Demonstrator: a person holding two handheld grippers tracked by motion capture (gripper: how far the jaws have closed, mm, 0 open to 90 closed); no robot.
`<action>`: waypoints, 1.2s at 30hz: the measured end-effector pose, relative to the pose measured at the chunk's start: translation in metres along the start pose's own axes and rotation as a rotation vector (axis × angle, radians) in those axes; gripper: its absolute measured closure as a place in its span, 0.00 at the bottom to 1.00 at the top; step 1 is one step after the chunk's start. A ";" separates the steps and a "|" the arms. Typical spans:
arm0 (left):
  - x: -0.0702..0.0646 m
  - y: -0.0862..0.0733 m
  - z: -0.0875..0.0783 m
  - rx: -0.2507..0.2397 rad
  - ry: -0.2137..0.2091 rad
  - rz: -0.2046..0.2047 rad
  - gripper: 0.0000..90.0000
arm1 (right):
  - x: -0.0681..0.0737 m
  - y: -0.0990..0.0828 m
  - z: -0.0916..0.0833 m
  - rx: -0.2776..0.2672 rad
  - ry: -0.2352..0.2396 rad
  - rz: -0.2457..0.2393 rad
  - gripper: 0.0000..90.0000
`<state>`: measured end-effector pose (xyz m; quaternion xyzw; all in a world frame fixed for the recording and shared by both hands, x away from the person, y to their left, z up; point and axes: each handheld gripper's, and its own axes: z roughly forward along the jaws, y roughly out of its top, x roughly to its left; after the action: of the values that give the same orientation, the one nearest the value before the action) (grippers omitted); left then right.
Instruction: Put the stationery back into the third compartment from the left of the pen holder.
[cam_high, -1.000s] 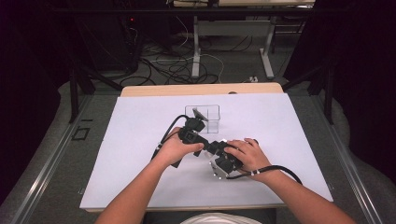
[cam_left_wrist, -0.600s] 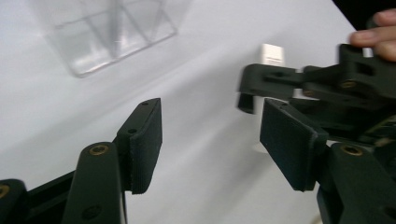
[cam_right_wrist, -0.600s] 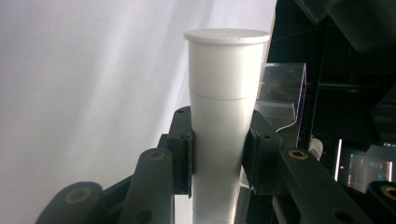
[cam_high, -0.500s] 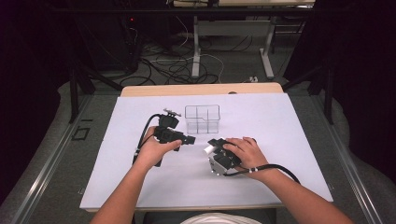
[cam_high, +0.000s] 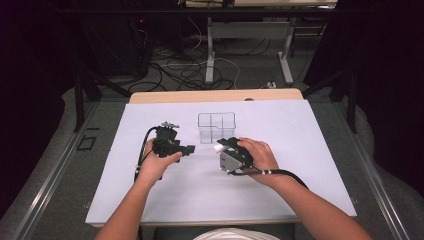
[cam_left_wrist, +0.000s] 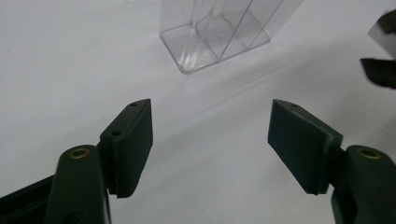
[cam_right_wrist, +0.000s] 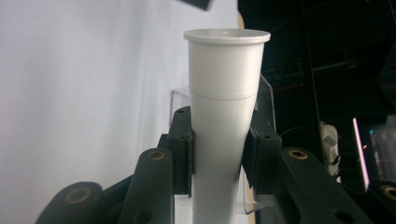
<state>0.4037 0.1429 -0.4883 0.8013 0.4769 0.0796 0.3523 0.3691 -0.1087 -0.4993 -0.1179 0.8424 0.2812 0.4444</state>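
Note:
A white tapered plastic tube (cam_right_wrist: 224, 84) with a flared rim sits clamped between the jaws of my right gripper (cam_right_wrist: 219, 140); in the high view the tube (cam_high: 218, 148) pokes out to the left of the right gripper (cam_high: 224, 146). My left gripper (cam_high: 191, 149) is held to the left of it, pointing right. Its jaws (cam_left_wrist: 210, 121) have just been opening and stand apart with nothing between them. A clear divided container (cam_high: 216, 127) stands just beyond both grippers, empty in the left gripper view (cam_left_wrist: 215, 32).
A white mat (cam_high: 280, 125) covers the wooden table (cam_high: 215, 95). Cables lie on the floor behind the table (cam_high: 200, 70). Each gripper trails a black cable over the mat toward the person.
My left gripper has pulled away to the left from the right gripper and its jaws have spread. The right gripper has hardly moved, still holding the white tube.

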 end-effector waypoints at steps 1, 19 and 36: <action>0.000 -0.001 0.000 0.001 0.008 0.005 0.32 | -0.006 -0.001 0.000 -0.008 0.002 0.020 0.75; 0.005 -0.007 0.015 -0.017 0.068 -0.008 0.03 | -0.061 -0.015 0.010 -0.119 -0.022 0.531 0.75; 0.012 -0.008 0.013 -0.049 0.100 -0.042 0.00 | -0.078 -0.063 0.033 -0.222 -0.019 0.993 0.75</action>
<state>0.4105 0.1493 -0.5056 0.7773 0.5084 0.1241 0.3492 0.4655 -0.1451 -0.4736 0.2525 0.7577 0.5475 0.2497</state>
